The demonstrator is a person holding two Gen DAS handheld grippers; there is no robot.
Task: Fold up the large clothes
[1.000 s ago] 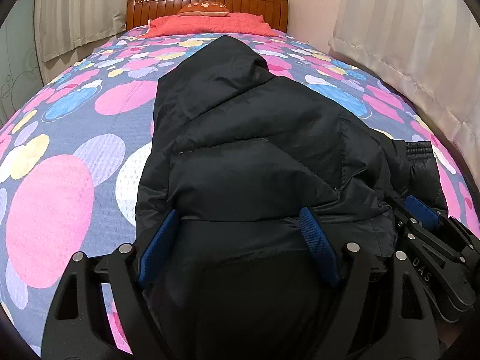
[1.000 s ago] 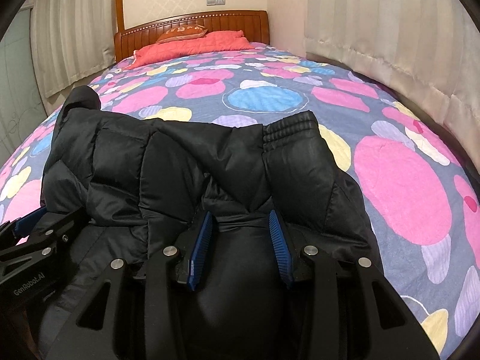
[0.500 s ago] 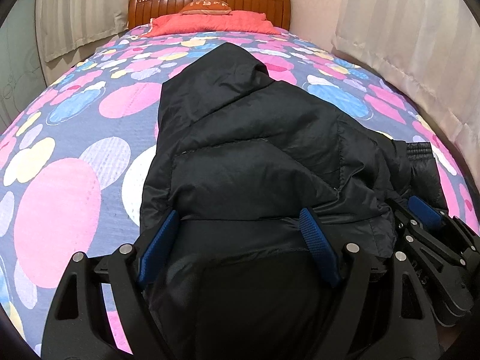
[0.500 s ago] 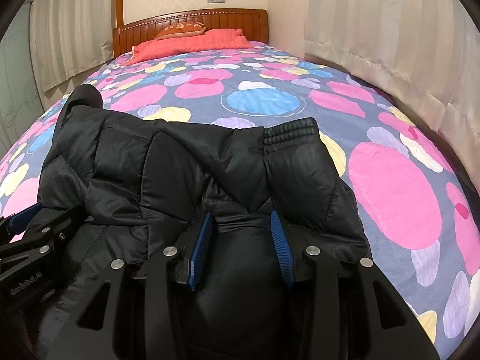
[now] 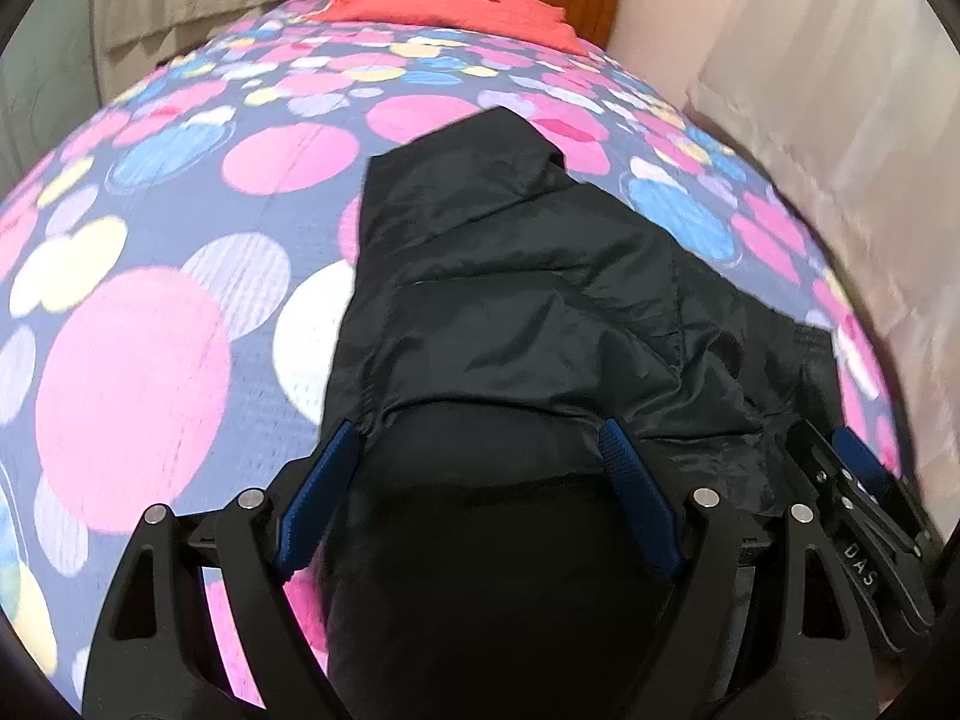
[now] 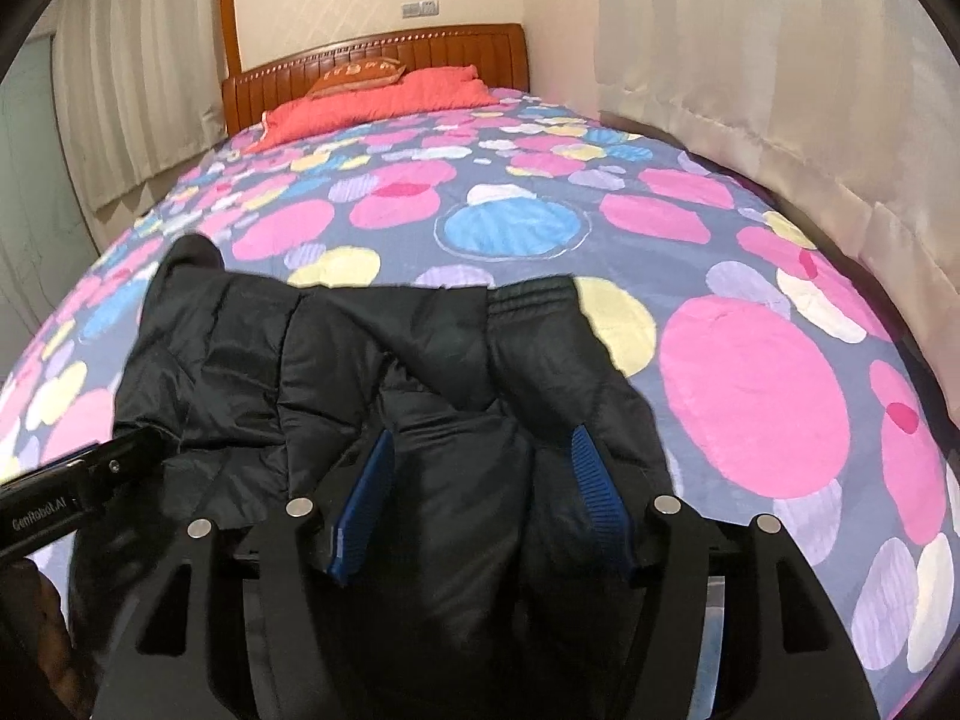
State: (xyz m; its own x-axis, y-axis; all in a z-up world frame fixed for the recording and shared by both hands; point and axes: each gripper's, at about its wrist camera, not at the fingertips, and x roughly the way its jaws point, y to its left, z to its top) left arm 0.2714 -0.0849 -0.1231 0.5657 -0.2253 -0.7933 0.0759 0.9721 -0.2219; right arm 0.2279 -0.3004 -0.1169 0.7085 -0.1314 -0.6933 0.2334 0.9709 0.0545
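A black puffer jacket lies folded lengthwise on the bed, hood end far from me; it also shows in the right wrist view. My left gripper has its jaws wide apart with the jacket's near hem bulging between the blue pads. My right gripper also has thick jacket fabric between its pads, near the ribbed cuff. The right gripper shows at the right edge of the left view; the left gripper shows at the left of the right view.
The bedspread with pink, blue and yellow circles covers the whole bed. A red pillow and wooden headboard stand at the far end. Curtains hang along the right side and at the left.
Both grippers have lifted and tipped, raising the jacket's near hem. The right gripper's jaws have widened with more fabric between them. The view is blurred by motion.
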